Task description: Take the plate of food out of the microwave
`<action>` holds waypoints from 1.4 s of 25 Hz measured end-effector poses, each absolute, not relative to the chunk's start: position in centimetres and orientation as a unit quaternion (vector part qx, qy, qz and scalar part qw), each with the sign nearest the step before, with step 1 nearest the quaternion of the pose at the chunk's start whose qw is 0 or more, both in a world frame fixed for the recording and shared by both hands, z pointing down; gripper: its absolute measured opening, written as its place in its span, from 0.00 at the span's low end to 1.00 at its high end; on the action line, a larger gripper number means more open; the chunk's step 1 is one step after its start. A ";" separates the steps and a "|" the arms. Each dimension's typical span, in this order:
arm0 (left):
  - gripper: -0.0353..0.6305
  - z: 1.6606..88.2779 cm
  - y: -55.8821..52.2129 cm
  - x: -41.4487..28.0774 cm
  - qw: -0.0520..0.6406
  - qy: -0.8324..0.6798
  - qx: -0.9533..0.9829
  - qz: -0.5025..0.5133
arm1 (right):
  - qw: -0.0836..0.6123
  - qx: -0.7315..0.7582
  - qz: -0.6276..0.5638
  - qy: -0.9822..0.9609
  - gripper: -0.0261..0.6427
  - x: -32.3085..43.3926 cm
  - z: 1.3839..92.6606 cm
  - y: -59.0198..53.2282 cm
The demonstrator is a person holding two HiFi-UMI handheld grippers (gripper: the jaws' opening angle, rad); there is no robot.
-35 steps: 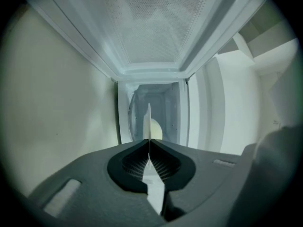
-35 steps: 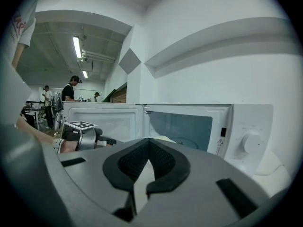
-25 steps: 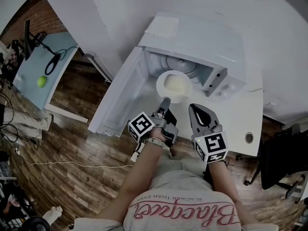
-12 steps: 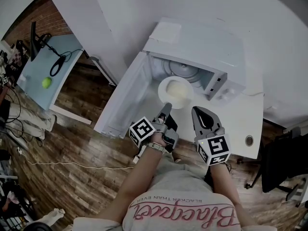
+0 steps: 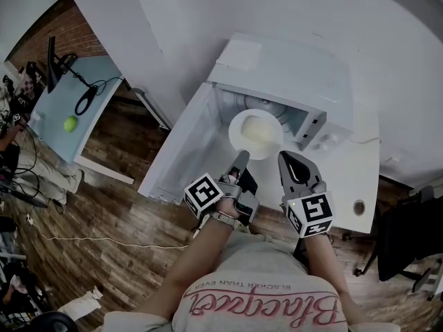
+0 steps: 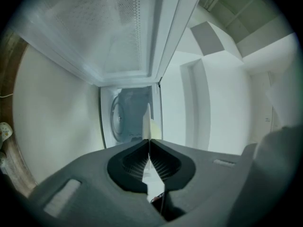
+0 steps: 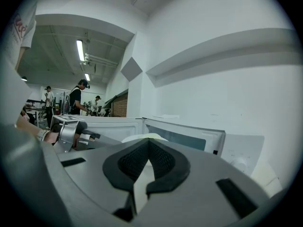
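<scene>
White plate [image 5: 235, 138] with pale yellow food [image 5: 258, 127] sits at the open mouth of the microwave [image 5: 291, 75], its near rim poking out past the front edge towards the person. The left claw [image 5: 240, 159] reaches in from the front of the microwave and is pinched on that near rim. In its own view the rim shows as a thin white sliver clamped between the pressed-together jaws. The plate lies straight ahead of this claw, in line with it, so the coming move looks like a plain pull back out of the microwave. The right claw [image 5: 285, 159] hovers just outside the microwave's front, beside the plate's right edge, jaws pressed together on nothing. The door [image 5: 181, 151] hangs open on the microwave's left, clear of the way out.
</scene>
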State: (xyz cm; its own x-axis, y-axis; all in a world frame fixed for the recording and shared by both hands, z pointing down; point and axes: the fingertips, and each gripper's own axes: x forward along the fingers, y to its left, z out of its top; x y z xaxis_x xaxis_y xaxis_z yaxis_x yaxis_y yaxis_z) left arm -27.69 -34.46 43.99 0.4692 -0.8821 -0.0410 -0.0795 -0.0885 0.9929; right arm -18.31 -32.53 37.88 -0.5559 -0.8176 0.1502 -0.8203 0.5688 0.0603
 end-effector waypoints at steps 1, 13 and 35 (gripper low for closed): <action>0.07 43.7 -34.5 -27.7 0.563 -0.370 0.647 -0.358 | 0.080 0.464 0.005 -0.882 0.05 -18.3 37.7 -32.7; 0.07 41.4 -33.9 -27.2 0.568 -0.344 0.646 -0.377 | 0.072 0.471 -0.015 -0.879 0.05 -17.9 35.7 -33.1; 0.07 38.3 -34.0 -26.8 0.542 -0.321 0.667 -0.397 | 0.064 0.504 -0.008 -0.861 0.05 -17.0 35.1 -33.4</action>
